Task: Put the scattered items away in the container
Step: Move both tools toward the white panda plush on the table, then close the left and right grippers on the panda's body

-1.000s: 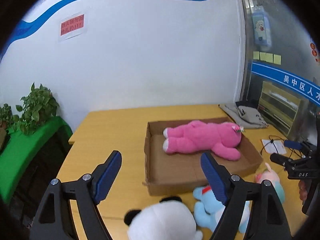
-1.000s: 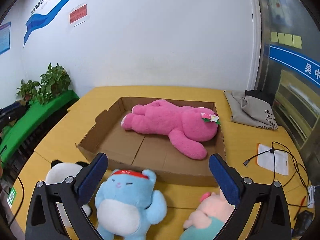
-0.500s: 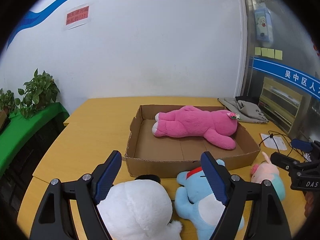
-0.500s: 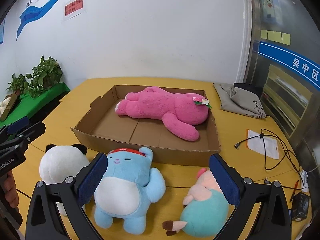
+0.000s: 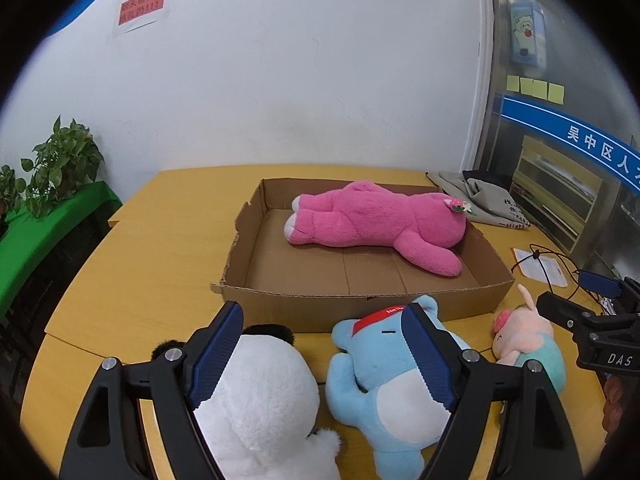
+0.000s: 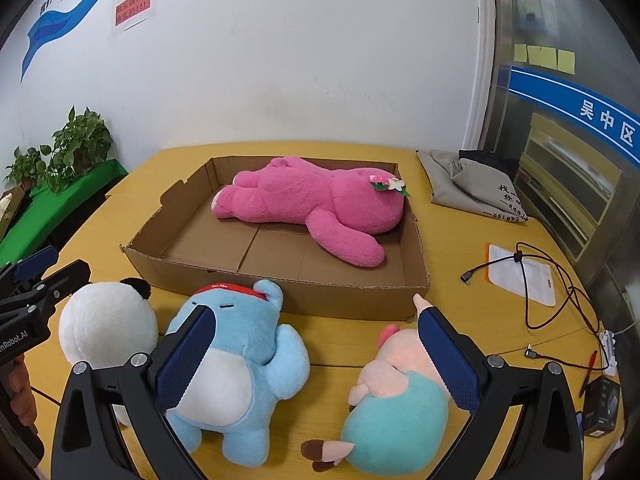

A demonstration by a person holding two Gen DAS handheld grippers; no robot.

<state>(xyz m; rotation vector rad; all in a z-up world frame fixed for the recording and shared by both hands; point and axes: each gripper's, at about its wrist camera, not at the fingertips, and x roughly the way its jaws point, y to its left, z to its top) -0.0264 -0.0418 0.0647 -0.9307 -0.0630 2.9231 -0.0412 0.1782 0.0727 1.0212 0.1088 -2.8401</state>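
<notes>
Three plush toys left on the bench, one already boxed

Left wrist: left gripper (image 5: pixel 324 356) spread, empty, over the panda plush (image 5: pixel 260 400); pink bear (image 5: pixel 376 228) lies in the cardboard box (image 5: pixel 360 304). Right wrist: right gripper (image 6: pixel 316 360) spread between blue plush (image 6: pixel 236 360) and pig plush (image 6: pixel 400 404). All look soft, light, squashy; pinch round the body's middle.

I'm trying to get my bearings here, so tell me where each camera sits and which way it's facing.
Left wrist: on the left gripper, angled down over the panda plush toward the cardboard box; its open gripper and the right gripper show.
Right wrist: on the right gripper, angled down over the blue plush and pink-and-teal plush; the left gripper shows.
Shared: box, pink bear, all three plushes.
</notes>
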